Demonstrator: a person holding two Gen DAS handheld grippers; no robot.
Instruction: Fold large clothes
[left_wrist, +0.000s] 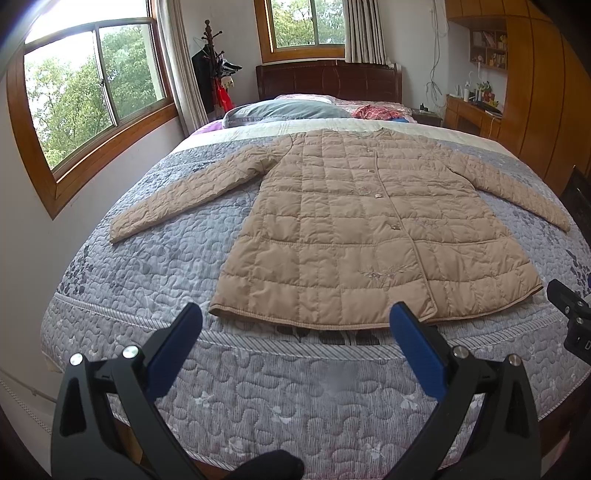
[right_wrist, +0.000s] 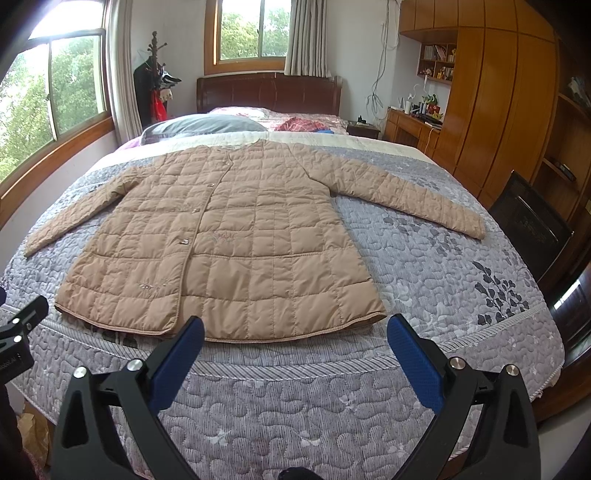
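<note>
A tan quilted coat (left_wrist: 351, 229) lies flat and buttoned on the bed, front up, collar toward the headboard, both sleeves spread out to the sides. It also shows in the right wrist view (right_wrist: 229, 240). My left gripper (left_wrist: 295, 321) is open and empty, held above the foot of the bed just short of the coat's hem. My right gripper (right_wrist: 295, 328) is open and empty, also just short of the hem, toward its right half. The right gripper's body shows at the right edge of the left wrist view (left_wrist: 570, 317).
The bed has a grey patterned quilt (left_wrist: 258, 398). Pillows (left_wrist: 284, 110) and a red garment (left_wrist: 373, 110) lie by the dark headboard (left_wrist: 328, 81). A coat rack (left_wrist: 214, 66) stands at the left; a wooden wardrobe (right_wrist: 498, 110) and a dark chair (right_wrist: 532, 225) at the right.
</note>
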